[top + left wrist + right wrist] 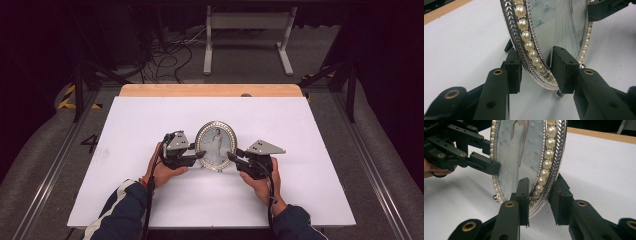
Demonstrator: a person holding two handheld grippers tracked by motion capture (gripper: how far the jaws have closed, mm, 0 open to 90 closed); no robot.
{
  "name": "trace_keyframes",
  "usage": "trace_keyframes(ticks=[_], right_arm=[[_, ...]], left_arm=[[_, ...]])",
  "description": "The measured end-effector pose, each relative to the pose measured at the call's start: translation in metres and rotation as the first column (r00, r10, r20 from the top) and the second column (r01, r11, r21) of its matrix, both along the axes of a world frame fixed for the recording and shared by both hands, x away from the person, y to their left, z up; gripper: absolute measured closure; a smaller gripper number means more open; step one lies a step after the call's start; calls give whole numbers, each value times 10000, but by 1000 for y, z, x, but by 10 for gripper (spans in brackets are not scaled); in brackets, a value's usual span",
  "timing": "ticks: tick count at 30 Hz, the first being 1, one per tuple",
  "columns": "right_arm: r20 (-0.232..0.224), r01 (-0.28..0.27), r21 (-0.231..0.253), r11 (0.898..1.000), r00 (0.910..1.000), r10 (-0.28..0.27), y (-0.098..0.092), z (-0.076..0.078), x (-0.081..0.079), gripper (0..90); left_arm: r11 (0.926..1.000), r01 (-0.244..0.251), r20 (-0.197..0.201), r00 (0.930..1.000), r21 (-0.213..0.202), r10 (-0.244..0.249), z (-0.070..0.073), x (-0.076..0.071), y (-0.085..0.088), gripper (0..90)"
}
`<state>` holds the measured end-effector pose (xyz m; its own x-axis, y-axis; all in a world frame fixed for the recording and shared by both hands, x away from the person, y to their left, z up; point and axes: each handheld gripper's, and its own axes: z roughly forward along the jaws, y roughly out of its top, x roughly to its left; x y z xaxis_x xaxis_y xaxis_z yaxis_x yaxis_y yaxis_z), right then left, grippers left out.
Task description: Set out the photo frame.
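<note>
An oval picture frame (pixel 216 142) with a silver braided rim and a ring of pearls stands upright near the middle of the white table top (pixel 150 195). It holds a photo of a figure in a long white dress. My left gripper (pixel 202 155) grips the frame's left edge. In the left gripper view its pads (pixel 562 70) press the rim of the frame (pixel 524 27) from front and back. My right gripper (pixel 231 156) holds the frame's right edge, its pads (pixel 524 193) clamping the pearled rim of the frame (pixel 549 152) low down. The left gripper (pixel 484 166) also shows across the frame.
A wooden strip (pixel 210 90) runs along the table's far edge. Beyond it on the floor lie tangled cables (pixel 167 55) and a white stand (pixel 247 22). Metal rails (pixel 372 165) flank the table. White surface stretches on all sides of the frame.
</note>
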<state>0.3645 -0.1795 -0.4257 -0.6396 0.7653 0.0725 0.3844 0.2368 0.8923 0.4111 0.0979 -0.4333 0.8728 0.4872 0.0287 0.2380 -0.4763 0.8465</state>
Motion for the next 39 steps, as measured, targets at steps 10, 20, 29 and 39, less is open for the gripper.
trace_keyframes(ticks=[10, 20, 29, 39], right_arm=[[104, 80, -102, 9999, 9999, -79, 2, 0, 4, 692], [126, 42, -76, 10000, 9999, -41, 3, 0, 4, 695], [294, -12, -311, 9995, 9996, 22, 6, 0, 5, 677], [350, -134, -411, 9991, 9993, 149, 10, -1, 7, 650]], left_arm=[[9998, 183, 199, 9996, 68, -184, 1, -9, 2, 636], [9997, 235, 109, 9997, 104, -236, 1, -8, 3, 637], [9999, 119, 216, 9997, 96, -121, 0, -14, 4, 636], [9999, 52, 171, 9998, 132, -54, -1, -19, 5, 638]])
